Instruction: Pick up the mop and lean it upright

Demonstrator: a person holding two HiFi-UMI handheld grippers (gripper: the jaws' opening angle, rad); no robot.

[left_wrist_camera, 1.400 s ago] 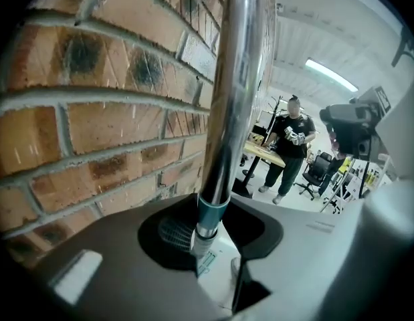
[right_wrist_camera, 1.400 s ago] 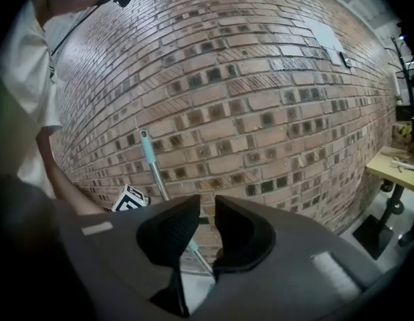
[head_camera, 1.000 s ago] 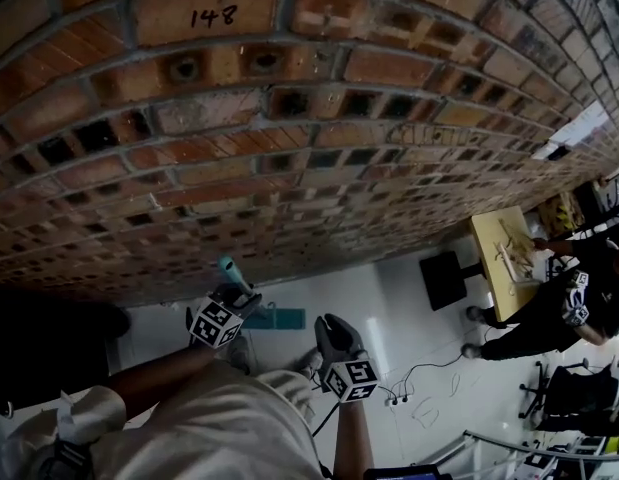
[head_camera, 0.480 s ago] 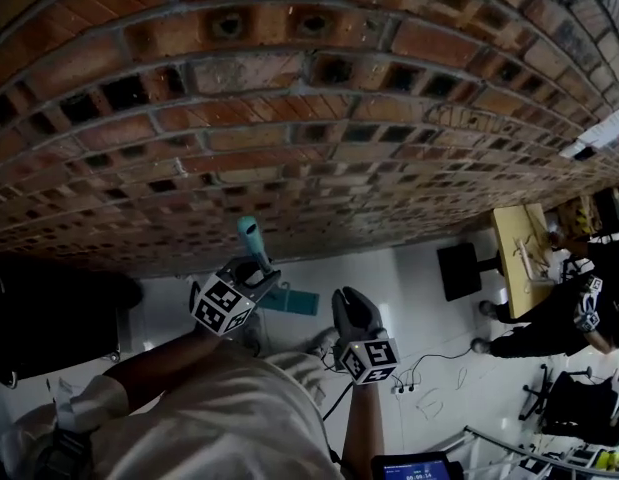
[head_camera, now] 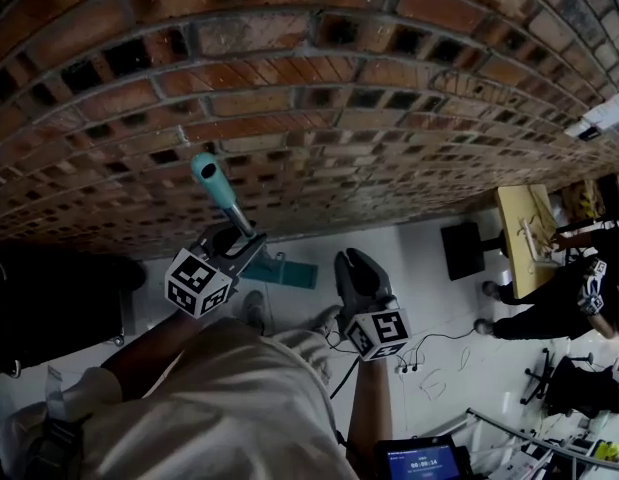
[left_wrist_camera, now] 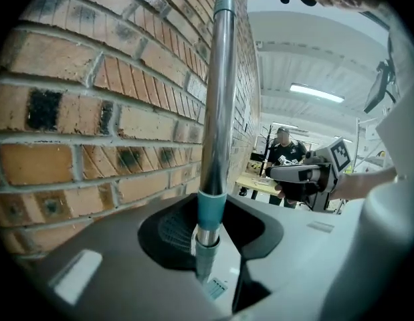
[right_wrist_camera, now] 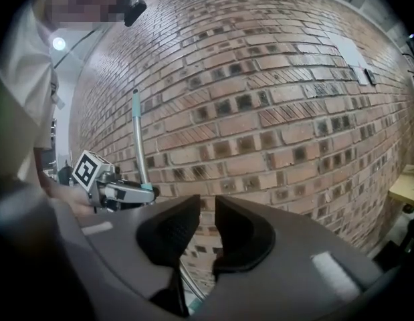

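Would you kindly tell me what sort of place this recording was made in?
Probably an indoor workshop or lab: a bare brick wall, a pale hard floor with loose cables, and a wooden work table with another person at it.

brick wall (head_camera: 319, 98), white floor (head_camera: 414, 258), wooden table (head_camera: 511, 258), ceiling striplight (left_wrist_camera: 317, 93)

Mop handle (left_wrist_camera: 217, 112): bare metal tube, smooth, semi-gloss w/ soft highlights. Collar (left_wrist_camera: 211, 209) & end cap (head_camera: 204, 168): teal plastic, smooth, satin. Brick wall (left_wrist_camera: 79, 119): rough, matt, pitted faces w/ gritty mortar joints. Left hand-held gripper (left_wrist_camera: 210, 236) & right hand-held gripper (right_wrist_camera: 207, 229): grey plastic shells, matt; black pads (left_wrist_camera: 170, 229) finely ribbed, rubber-like. Marker cube (head_camera: 197, 283): matt b/w print. Floor (head_camera: 429, 298): pale, smooth, slightly glossy. Shirt (head_camera: 239, 408): light cloth, matt. Surface (head_camera: 511, 258) at far right: pale wood look.
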